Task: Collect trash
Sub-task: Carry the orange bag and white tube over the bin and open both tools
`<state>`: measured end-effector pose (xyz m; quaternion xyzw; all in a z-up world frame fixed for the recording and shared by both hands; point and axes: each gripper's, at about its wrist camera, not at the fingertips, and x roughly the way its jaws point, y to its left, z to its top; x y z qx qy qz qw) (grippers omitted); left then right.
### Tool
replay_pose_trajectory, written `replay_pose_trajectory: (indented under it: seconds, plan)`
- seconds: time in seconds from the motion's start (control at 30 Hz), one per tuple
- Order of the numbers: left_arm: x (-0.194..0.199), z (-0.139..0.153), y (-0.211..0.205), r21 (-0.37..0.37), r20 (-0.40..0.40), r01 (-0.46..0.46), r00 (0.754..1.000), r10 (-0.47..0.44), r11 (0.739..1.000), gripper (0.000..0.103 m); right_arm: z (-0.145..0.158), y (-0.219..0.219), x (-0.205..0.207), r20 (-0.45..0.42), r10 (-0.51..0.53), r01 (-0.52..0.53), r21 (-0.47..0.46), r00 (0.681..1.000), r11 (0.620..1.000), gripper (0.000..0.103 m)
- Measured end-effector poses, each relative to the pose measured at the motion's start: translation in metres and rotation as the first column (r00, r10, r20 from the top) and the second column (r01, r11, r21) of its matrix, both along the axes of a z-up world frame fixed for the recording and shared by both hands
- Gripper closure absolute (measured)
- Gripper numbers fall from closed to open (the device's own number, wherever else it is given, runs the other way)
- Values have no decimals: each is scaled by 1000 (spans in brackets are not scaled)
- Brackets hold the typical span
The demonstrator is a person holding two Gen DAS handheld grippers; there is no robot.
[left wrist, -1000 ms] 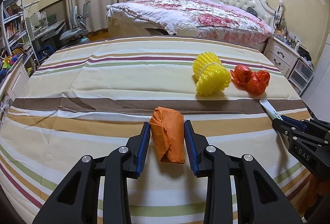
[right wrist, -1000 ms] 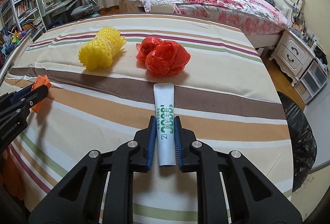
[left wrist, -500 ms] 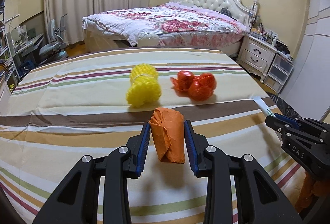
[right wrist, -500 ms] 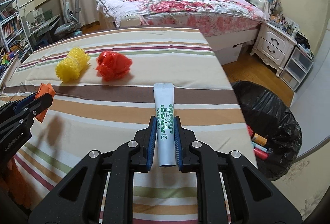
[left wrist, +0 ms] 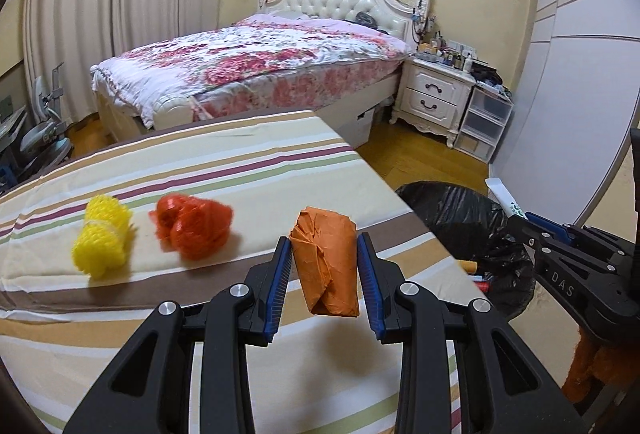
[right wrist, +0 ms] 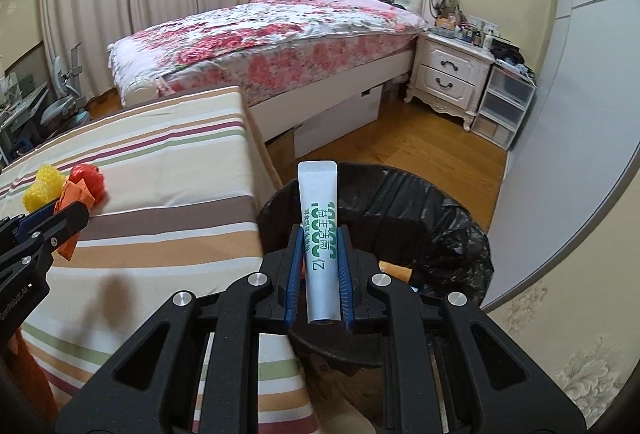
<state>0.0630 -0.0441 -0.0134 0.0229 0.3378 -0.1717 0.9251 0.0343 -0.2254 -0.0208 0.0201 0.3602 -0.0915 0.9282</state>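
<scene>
Transport step: right gripper [right wrist: 319, 276], clamped on the white tube [right wrist: 319, 234], hangs over the black bin [right wrist: 420, 218] at lower centre; release probably comes next. Left gripper [left wrist: 325, 284] grips the orange wad [left wrist: 326, 262] above the striped worktop [left wrist: 200, 170].

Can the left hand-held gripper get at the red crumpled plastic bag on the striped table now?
Probably not: the left hand-held gripper is shut on an orange folded paper wad, though the red crumpled plastic bag lies unobstructed.

Orange wad [left wrist: 326, 262] and white tube [right wrist: 320, 234] held aloft; yellow [left wrist: 103, 237], red nets [left wrist: 192, 226] on striped cloth.
</scene>
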Motion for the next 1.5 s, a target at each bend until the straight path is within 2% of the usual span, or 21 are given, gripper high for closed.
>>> replay_pose_trajectory:
  seconds: [0.23, 0.57, 1.4, 1.5]
  plan:
    - [16, 0, -58, 21, 8, 78, 997, -79, 997, 69, -7, -35, 8, 4, -65, 65, 17, 998, 998, 86]
    - [40, -12, -108, 71, -13, 122, 992, -122, 990, 69, -16, -63, 17, 11, -126, 125, 47, 992, 991, 86]
    - [69, -37, -145, 163, -93, 131, 989, -117, 978, 67, -35, -90, 33, -25, -175, 176, 66, 984, 982, 86]
    - [70, -38, -147, 172, -102, 142, 987, -125, 975, 65, -37, -91, 34, -27, -181, 183, 61, 983, 981, 84]
